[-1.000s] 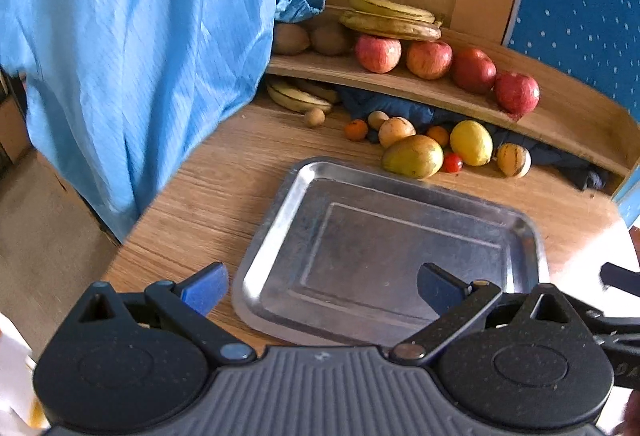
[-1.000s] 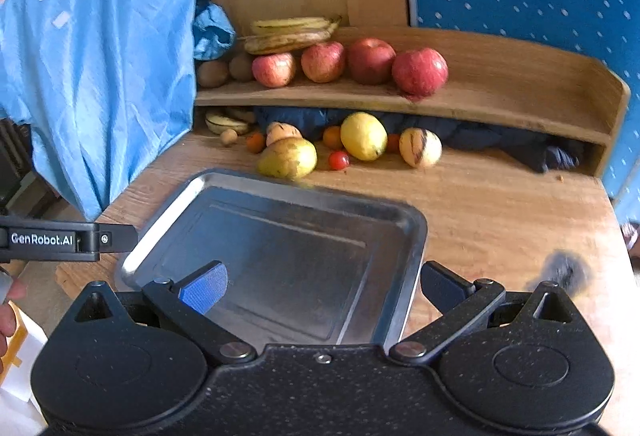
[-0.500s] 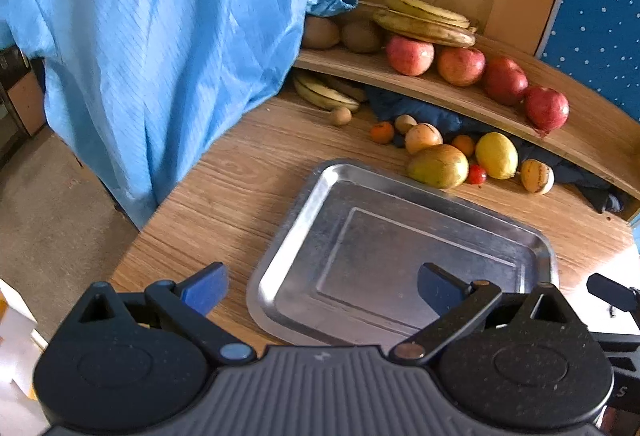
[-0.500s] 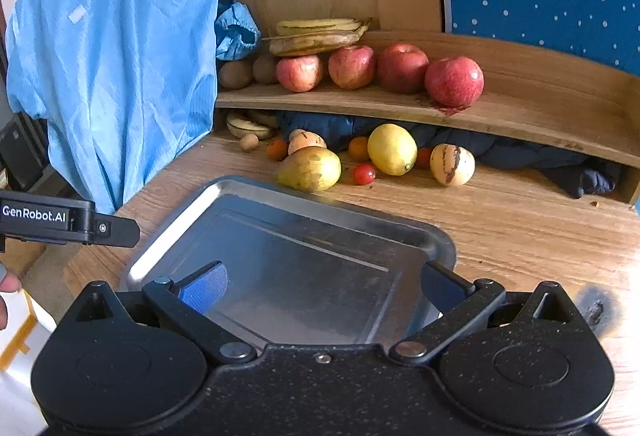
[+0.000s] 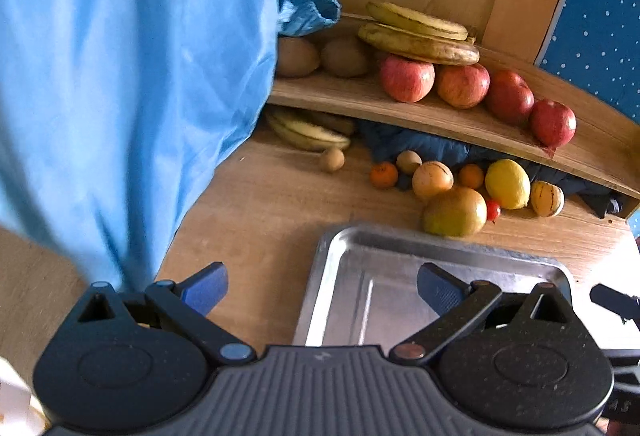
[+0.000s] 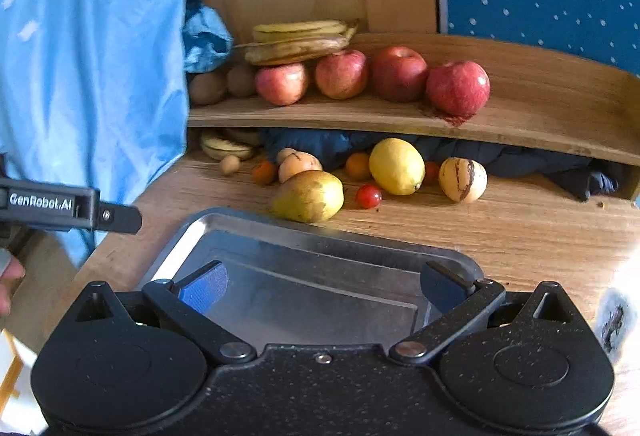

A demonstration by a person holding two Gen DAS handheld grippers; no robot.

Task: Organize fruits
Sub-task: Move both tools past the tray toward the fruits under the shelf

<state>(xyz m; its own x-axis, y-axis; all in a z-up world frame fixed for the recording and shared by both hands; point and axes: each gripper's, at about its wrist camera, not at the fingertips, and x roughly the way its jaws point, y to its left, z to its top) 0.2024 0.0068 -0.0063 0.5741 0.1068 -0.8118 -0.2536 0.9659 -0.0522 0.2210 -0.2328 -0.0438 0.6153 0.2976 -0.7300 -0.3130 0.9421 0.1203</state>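
On the wooden counter [image 6: 500,232] lies a metal tray [image 6: 256,232], with nothing in it, at 6 o'clock in the right wrist view and toward 5 o'clock in the left. Both tools hover low over its near edge: the left gripper [image 5: 322,288] has its jaws spread wide and holds nothing, one fingertip over bare wood and the other over the tray; the right gripper [image 6: 324,286] is likewise spread apart and empty above the tray floor.

Just beyond the tray's far rim, at 12 o'clock in the right view, sits a yellow-green mango [image 6: 308,195], nearly touching the rim. A cherry tomato [image 6: 368,196] lies just beside it at 3 o'clock, then a lemon [image 6: 396,166] and a striped pale melon [image 6: 463,179]. Small oranges [image 5: 383,175] and another striped fruit [image 5: 432,179] cluster behind, against a dark blue cloth [image 6: 520,155] under the shelf [image 6: 540,123].

Up on the shelf stand four red apples [image 6: 458,87] in a row, with bananas [image 5: 418,39] stacked over the one at 9 o'clock and two kiwis [image 5: 344,56] further that way. A light blue garment [image 5: 120,75] hangs at 9 o'clock.
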